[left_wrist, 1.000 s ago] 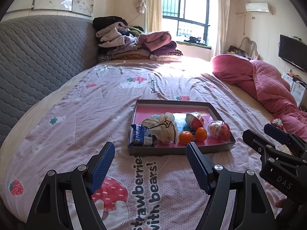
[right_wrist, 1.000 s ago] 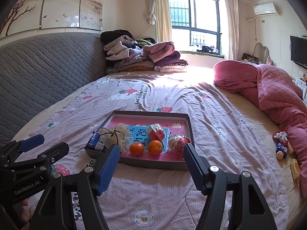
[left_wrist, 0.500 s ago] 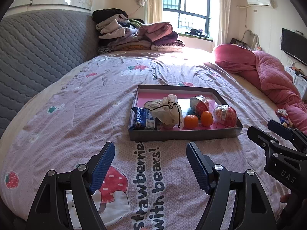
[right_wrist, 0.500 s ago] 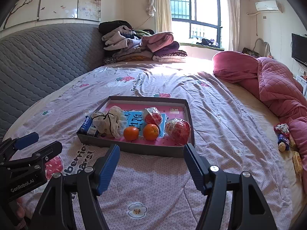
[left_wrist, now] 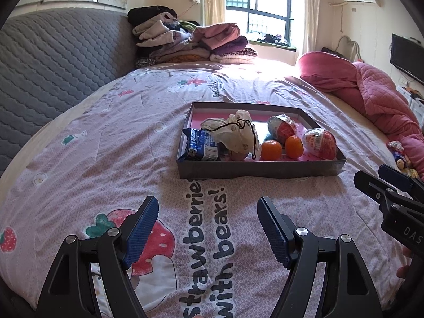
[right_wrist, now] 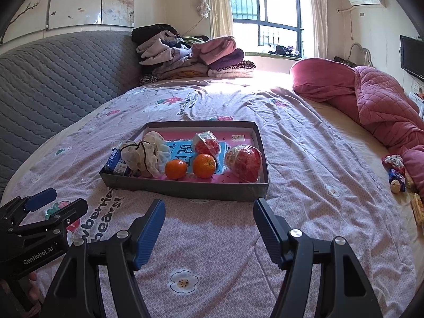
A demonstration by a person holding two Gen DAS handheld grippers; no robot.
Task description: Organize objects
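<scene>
On the bed (right_wrist: 304,137), a tray (right_wrist: 185,189) already holds 2 oranges (right_wrist: 204,165) and wrapped snacks; more snacks (right_wrist: 396,175) lie right of it, unsorted. Both hand-held grippers, left hand-held gripper (left_wrist: 208,221) and right hand-held gripper (right_wrist: 209,222), hover released, empty, just before the tray.

Right gripper (right_wrist: 208,213) wide apart above bedspread (right_wrist: 304,143), tray (right_wrist: 185,188) of two oranges (right_wrist: 176,169) ahead

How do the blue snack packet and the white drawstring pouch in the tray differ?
The blue snack packet is glossy printed foil; the white drawstring pouch is soft crumpled cloth with a black cord. The packet sits at the tray's left corner, the pouch beside it, taller. Both lie ungripped.
</scene>
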